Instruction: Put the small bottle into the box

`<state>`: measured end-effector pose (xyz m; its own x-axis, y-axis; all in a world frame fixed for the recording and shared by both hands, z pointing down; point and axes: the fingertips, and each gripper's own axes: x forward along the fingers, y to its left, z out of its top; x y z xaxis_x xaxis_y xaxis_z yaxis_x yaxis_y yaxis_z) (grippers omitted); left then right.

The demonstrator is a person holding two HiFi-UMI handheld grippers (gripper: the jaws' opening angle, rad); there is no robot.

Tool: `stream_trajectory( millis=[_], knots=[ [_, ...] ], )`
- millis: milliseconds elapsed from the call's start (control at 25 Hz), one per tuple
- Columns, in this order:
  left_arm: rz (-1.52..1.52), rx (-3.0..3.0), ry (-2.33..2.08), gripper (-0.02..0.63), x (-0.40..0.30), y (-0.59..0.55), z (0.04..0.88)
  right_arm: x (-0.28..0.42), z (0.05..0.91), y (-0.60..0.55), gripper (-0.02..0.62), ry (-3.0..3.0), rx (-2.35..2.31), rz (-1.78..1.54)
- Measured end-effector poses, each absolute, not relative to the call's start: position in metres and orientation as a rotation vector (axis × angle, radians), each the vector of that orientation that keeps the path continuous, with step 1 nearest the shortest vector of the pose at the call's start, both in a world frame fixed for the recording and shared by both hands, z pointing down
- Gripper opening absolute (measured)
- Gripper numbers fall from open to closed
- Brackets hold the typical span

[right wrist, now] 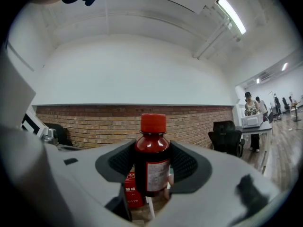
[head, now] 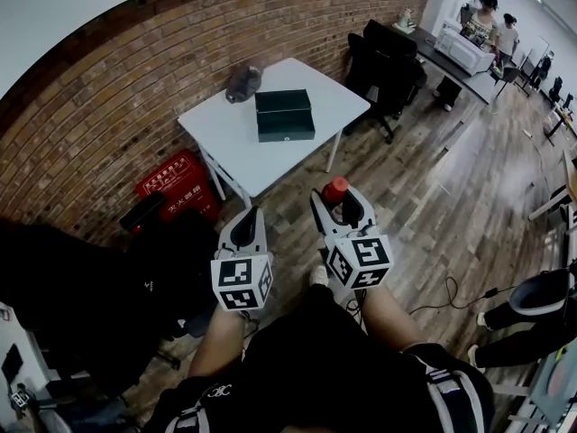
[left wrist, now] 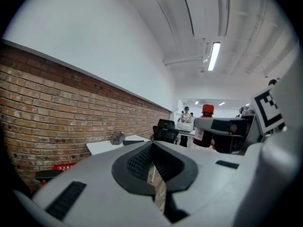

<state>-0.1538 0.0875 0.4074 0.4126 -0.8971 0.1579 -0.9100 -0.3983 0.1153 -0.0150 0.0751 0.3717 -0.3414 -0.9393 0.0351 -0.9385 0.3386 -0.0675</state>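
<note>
The right gripper [head: 336, 201] clamps the red-capped small bottle [head: 335, 189] upright for carrying, well short of the dark box [head: 285, 115] on the white table [head: 225, 138] (lid seemingly closed), while the left gripper [head: 248, 216], jaws together on nothing, is free, likely to open it.

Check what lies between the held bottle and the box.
Between bottle and box, the head view shows only wooden floor, then a bare strip of white table.

Box [head: 285, 114] lies on table [head: 233, 144], before the brick wall [head: 135, 70]
</note>
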Motion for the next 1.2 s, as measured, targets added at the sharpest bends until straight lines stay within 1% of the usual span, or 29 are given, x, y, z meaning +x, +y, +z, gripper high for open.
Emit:
stream_trajectory(
  millis=[240, 520, 1200],
  knots=[
    [0.132, 2.484, -1.624, 0.003, -0.157, 0.054, 0.411, -0.021, 0.379, 0.038, 0.216, 2.569, -1.771, -0.145],
    [0.149, 2.465, -1.638, 0.003, -0.144, -0.005, 0.413, -0.011, 0.382, -0.022, 0.216, 2.595, -1.749, -0.161],
    [0.198, 2.458, -1.669, 0.003, -0.037, -0.133, 0.406, 0.078, 0.38, -0.151, 0.216, 2.647, -1.649, -0.183]
  ],
)
